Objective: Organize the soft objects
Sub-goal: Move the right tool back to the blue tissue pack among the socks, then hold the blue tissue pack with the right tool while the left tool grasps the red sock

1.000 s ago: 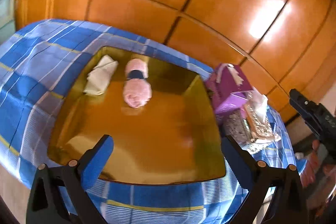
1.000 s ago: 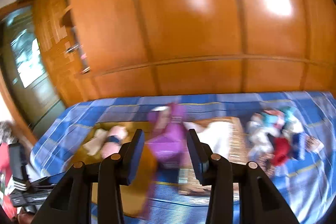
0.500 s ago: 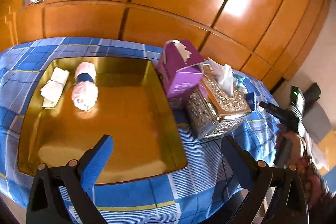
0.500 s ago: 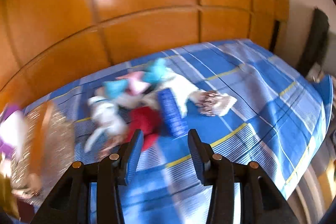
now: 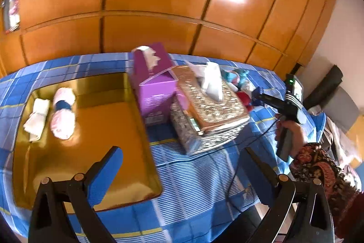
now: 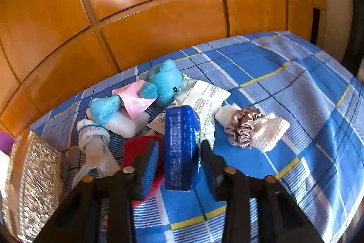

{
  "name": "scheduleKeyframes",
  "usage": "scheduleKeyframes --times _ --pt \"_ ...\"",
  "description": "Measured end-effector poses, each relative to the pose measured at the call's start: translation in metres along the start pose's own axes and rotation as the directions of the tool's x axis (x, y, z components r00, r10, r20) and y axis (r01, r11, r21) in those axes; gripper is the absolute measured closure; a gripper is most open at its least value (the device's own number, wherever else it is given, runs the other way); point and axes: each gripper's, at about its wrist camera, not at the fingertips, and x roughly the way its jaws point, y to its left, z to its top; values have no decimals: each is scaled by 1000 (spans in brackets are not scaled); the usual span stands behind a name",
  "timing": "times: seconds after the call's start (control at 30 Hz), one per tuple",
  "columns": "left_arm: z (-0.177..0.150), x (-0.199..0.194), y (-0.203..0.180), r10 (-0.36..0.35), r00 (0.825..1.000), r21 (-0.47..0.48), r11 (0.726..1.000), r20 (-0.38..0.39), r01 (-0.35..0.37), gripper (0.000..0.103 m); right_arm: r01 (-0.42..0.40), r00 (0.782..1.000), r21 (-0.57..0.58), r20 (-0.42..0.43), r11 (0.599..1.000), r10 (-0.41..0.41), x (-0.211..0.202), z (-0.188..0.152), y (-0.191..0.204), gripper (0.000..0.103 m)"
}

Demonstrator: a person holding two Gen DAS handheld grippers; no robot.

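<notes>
Your left claw (image 5: 179,174) stands wide open and holds nothing, above the near edge of the golden tray (image 5: 136,120). Your right claw (image 6: 179,165) has just been closing around the blue sponge (image 6: 182,147) on the checkered bed (image 6: 295,106); I cannot tell if its pads press it. The red thing (image 6: 141,147) beneath is half hidden.

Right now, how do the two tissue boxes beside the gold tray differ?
The purple tissue box is plain, smooth card; the silver tissue box is covered in embossed, glittery pattern. The purple tissue box stands nearer the gold tray, the silver tissue box on its far side, toward the pile of soft things. A tall white tissue stands up from the silver tissue box; the purple tissue box shows only a small white tuft. Both sit on the blue checked cloth, pressed side by side.
</notes>
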Motion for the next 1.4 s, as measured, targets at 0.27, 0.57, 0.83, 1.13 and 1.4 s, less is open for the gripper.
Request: scheduleKeyframes --times 0.27,0.57,0.83,1.13,1.4 --pt "22 19 -60 -64 998 126 990 -22 67 0 -133 989 185 87 974 119 -14 -16 -51 77" --pt "73 81 -152 -92 988 253 960 -128 122 0 -170 979 337 165 926 120 -12 -36 -92 77" --pt "108 168 -206 -61 973 265 957 -223 121 0 -240 965 396 194 886 175 -6 -44 -106 76" --pt "123 259 -234 -34 958 327 936 -284 130 9 -269 958 426 214 864 192 -3 -49 -113 76" --pt "117 317 -234 48 941 369 926 -336 84 22 -284 952 435 230 855 200 -4 -52 -116 76"
